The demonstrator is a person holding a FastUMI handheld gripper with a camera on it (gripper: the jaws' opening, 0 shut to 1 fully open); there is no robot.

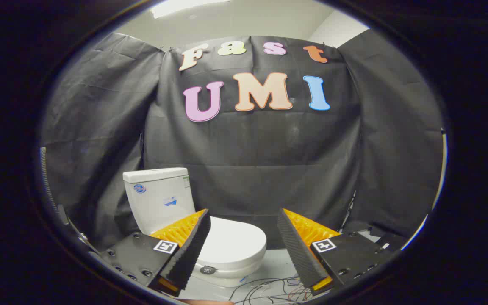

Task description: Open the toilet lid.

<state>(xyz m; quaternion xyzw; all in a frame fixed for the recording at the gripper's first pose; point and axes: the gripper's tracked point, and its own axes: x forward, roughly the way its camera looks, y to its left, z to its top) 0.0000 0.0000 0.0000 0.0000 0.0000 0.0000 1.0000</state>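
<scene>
The task is at the approach step: the toilet lid [233, 241] lies flat and closed on the bowl, in front of the white tank [159, 197] that backs onto the black cloth wall. The gripper [244, 243] holds its fingers spread wide with nothing between them; the lid sits beyond them, partly behind the left finger [187, 250]. Loose wires [269, 288] trail on the floor near the bowl's foot. The next move, as I judge it, calls for advancing low toward the lid's front edge, getting a finger under or around the lip, then swinging it up toward the tank.
</scene>
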